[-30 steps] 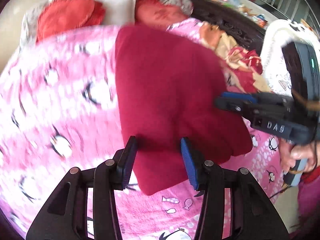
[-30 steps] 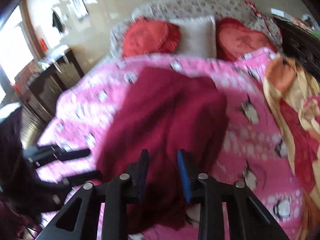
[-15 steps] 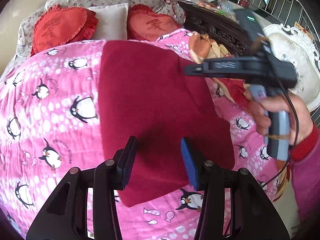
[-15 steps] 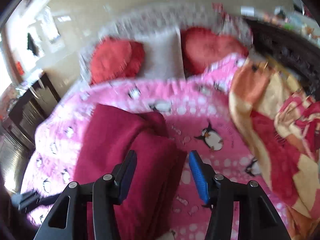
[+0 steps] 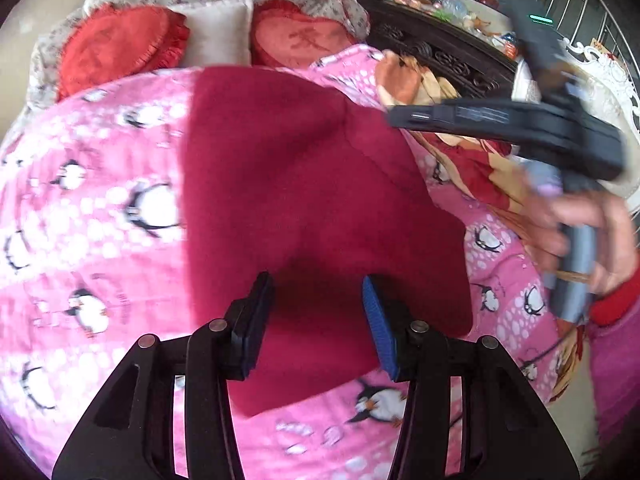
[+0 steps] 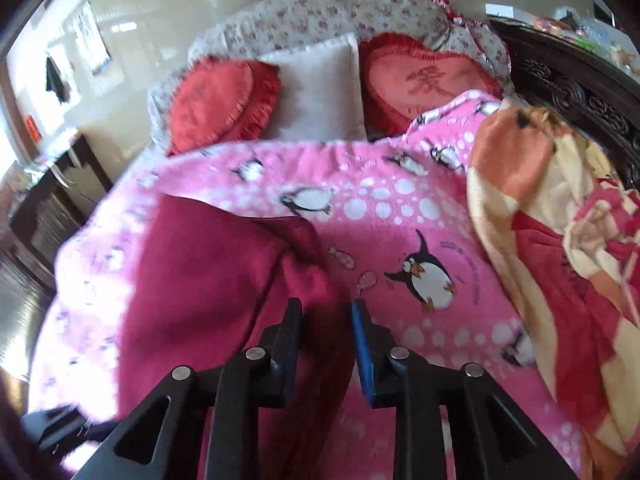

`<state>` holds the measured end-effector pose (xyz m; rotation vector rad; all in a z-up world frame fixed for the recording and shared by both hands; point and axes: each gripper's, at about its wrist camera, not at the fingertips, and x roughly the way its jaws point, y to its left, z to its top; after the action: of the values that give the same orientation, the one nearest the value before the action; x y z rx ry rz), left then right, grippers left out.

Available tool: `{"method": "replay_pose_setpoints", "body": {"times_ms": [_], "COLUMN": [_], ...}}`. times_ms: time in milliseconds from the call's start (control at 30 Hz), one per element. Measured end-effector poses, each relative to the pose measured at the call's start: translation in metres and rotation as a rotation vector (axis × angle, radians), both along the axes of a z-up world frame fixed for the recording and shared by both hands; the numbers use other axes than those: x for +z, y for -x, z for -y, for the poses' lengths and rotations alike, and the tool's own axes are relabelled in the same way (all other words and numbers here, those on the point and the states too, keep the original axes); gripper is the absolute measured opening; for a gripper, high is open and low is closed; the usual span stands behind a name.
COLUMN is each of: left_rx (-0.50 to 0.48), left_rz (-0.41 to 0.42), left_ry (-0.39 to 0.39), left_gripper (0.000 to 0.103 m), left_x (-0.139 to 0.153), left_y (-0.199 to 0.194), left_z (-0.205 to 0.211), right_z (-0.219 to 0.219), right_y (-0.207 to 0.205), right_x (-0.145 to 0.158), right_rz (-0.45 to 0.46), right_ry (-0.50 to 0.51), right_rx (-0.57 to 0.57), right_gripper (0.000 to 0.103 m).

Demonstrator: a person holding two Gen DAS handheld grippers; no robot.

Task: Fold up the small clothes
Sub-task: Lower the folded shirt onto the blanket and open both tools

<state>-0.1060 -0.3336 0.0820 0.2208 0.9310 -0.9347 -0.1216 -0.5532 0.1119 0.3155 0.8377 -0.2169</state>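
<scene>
A dark red garment (image 5: 304, 208) lies folded on the pink penguin blanket (image 5: 100, 240). My left gripper (image 5: 318, 300) is open and empty, hovering over the garment's near edge. In the right wrist view the garment (image 6: 208, 280) lies at the left. My right gripper (image 6: 326, 320) is open with a narrow gap, above the garment's right edge, holding nothing. The right gripper also shows from the side in the left wrist view (image 5: 400, 116), raised over the garment's far right corner.
Two red heart cushions (image 6: 224, 104) and a white pillow (image 6: 320, 84) lean at the bed head. An orange, cream and red blanket (image 6: 560, 240) is heaped on the right. A dark carved wooden frame (image 6: 568, 92) runs behind it.
My right gripper narrowed its gap and moved lower over the garment's right edge. My left gripper stayed open over the near edge, shifting only slightly.
</scene>
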Motion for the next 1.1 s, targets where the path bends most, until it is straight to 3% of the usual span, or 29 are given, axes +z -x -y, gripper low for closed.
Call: {"method": "replay_pose_setpoints", "body": {"times_ms": [133,267,333,433,533,667,800,933,1100], "left_rx": [0.063,0.089,0.091,0.094,0.098,0.106,0.110,0.109,0.105], "left_rz": [-0.009,-0.054,-0.048,-0.038,-0.031,-0.034,-0.037,-0.032,-0.029], "left_ry": [-0.021,-0.031,-0.038,-0.052,-0.048,-0.043,-0.039,-0.047,-0.056], "left_gripper": [0.046,0.046,0.054,0.055,0.055,0.055,0.055,0.055,0.055], "left_x": [-0.005,-0.018,-0.022,-0.022,-0.018,-0.018,-0.019,-0.018,-0.019], "left_y": [-0.007,-0.009,-0.008,-0.004,-0.001,0.000,0.002,0.007,0.008], "left_z": [-0.019,-0.025,-0.025,-0.024,-0.028,-0.028,-0.026,-0.027,-0.026], "right_z": [-0.043,-0.076,-0.082,-0.077,-0.065,-0.077,-0.099,-0.104,-0.112], "right_y": [0.038,0.061,0.069,0.071,0.086,0.115,0.123,0.119,0.122], "right_x": [0.024,0.002,-0.022,-0.046,-0.027,-0.007,-0.020,-0.034,-0.023], "right_rz": [0.058,0.013,-0.054,-0.102,-0.056,-0.005,-0.041,-0.031,0.001], "right_ry": [0.007,-0.059,-0.024,0.078,0.001,-0.013,-0.019,-0.060,-0.058], "right_rx": [0.148,0.230,0.229,0.181,0.118,0.173,0.221,0.188,0.225], "right_gripper": [0.024,0.024,0.024,0.019,0.023,0.023,0.024,0.024,0.024]}}
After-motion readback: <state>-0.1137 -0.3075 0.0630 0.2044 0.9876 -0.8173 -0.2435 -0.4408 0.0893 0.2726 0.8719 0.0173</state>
